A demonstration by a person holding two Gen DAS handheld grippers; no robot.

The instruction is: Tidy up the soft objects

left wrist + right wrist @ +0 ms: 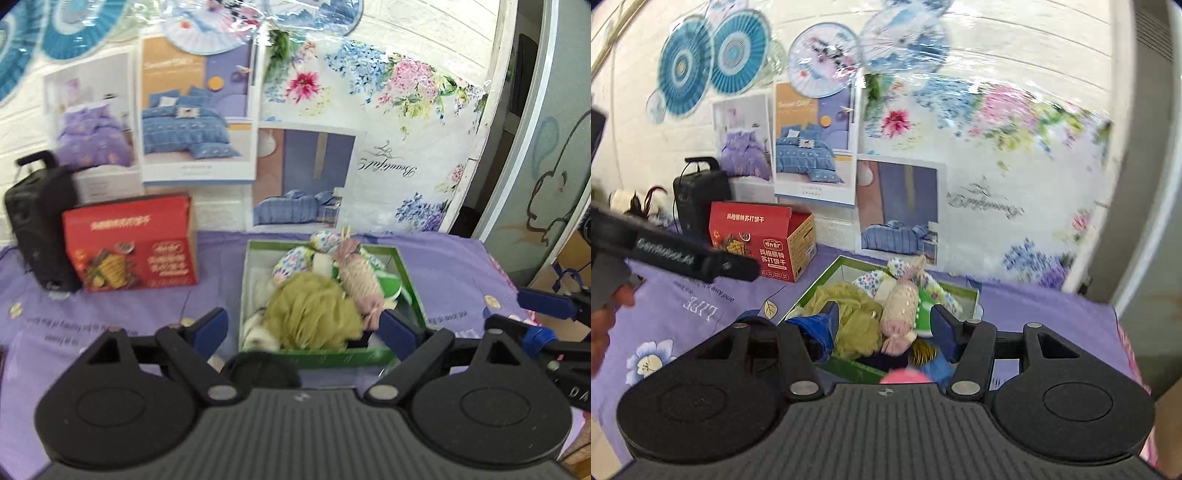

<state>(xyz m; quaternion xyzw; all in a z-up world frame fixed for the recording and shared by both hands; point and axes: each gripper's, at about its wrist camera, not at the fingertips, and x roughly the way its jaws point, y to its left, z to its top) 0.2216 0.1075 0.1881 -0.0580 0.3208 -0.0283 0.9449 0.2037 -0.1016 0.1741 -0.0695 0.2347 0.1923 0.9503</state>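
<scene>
Olive-green mesh, bunched into a loose pouf (314, 310), is seen heaped at the near end of the green box (406, 269), with a pink knitted candy-shaped roll (360, 284) lying against it and floral fabric bundles (295, 260) packed behind. The box is set on a purple printed cloth (110, 321) and looks nearly full, the pile rising above its rim.

The left gripper (304, 325) is held with its jaws wide, one on either side of the pouf, and nothing is clamped between them. The right gripper (886, 325) is likewise spread over the same heap; a blue piece of fabric (812, 328) lies by its left finger, though blur makes it unclear whether that is touched.

Trouble is most likely from the overfilled pile: a press or a careless pinch could tip the pink roll over the low wall, or mesh strands could be snagged and dragged out. The light box could also be shoved along the cloth toward the red carton (133, 247), and the two tools could collide, being so close together
</scene>
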